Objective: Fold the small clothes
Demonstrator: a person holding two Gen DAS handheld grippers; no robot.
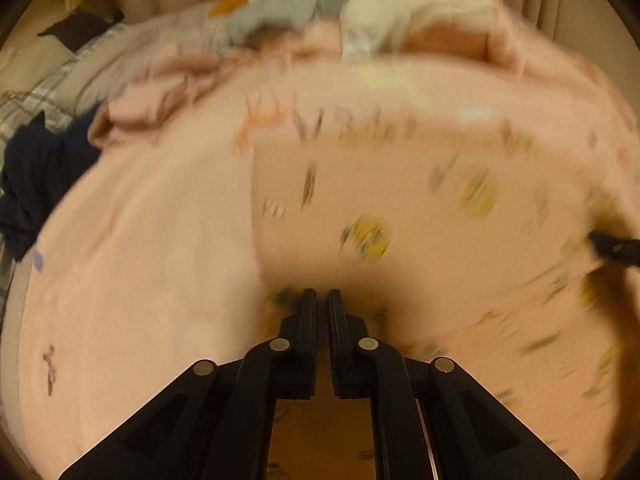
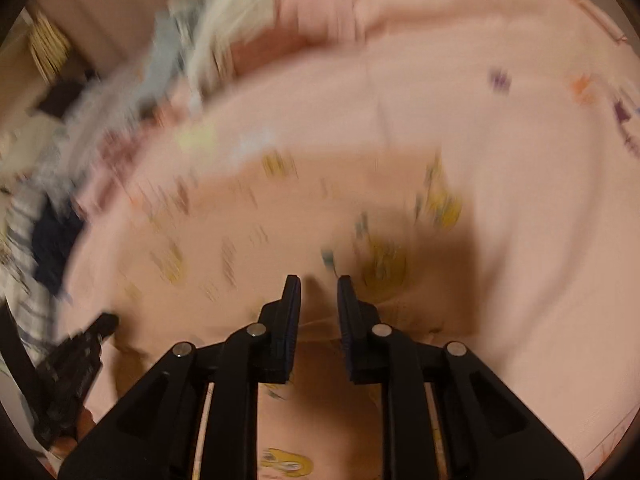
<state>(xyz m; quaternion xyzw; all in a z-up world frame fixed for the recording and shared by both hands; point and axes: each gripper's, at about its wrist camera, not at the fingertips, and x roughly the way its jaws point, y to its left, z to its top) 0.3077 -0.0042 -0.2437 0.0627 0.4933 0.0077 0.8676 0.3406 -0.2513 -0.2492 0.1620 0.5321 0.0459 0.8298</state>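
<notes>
A small pink garment with yellow cartoon prints [image 1: 380,208] lies on a pink bed cover [image 1: 140,240], blurred by motion. My left gripper [image 1: 322,294] is shut, its fingers pinching the garment's near edge, with cloth passing under the fingers. My right gripper [image 2: 319,280] is at the same garment [image 2: 280,220]; its fingers stand a little apart over the near edge, and the blur hides whether cloth is held. The right gripper's tip [image 1: 616,248] shows at the far right of the left wrist view. The left gripper [image 2: 80,360] shows at the lower left of the right wrist view.
A heap of unfolded clothes, white and grey-blue [image 1: 340,4], lies at the far side of the bed. A dark navy garment [image 1: 36,184] and a plaid blanket [image 1: 48,96] lie at the left. A folded pink piece [image 1: 140,108] lies beyond the garment.
</notes>
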